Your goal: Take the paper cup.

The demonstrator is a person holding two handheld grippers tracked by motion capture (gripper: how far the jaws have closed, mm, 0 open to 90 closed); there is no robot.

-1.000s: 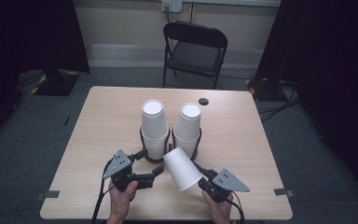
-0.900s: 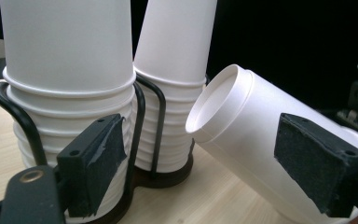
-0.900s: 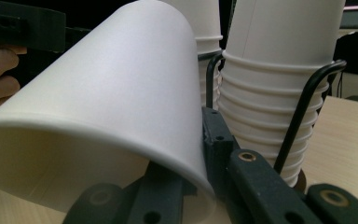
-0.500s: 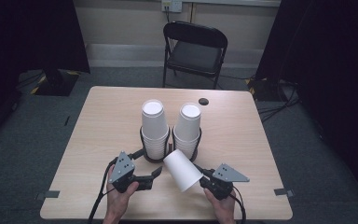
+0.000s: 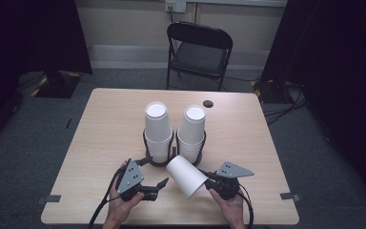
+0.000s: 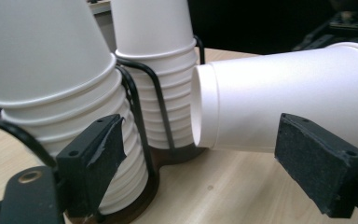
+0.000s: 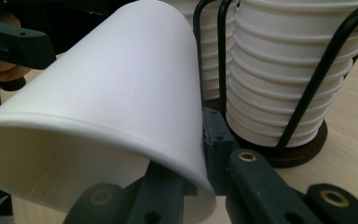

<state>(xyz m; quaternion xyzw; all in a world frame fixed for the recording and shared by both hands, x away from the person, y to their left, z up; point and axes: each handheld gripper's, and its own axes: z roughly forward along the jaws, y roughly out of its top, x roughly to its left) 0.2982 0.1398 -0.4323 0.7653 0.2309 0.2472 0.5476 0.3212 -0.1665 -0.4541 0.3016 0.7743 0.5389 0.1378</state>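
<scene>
— Wood-grain counter (image 5: 100, 143) first: anything changed?

— Hardly. Single paper cup (image 5: 187, 175) tipped a shade flatter than a second ago, base toward the two wire-racked cup stacks (image 5: 158, 131), so probably just pulled free.

— Tools?

— Right tool (image 5: 208, 177) clamped on the cup's rim wall, held low. Left tool (image 5: 158, 183) part open, just widened, empty, level beside the cup.

High view looks forward and down on the whole table (image 5: 100, 124) from above the person's side. Each gripper view sits low and very close – both share the tilted paper cup (image 6: 289, 98) and the cup stacks (image 7: 284, 70) in their wire holder
</scene>
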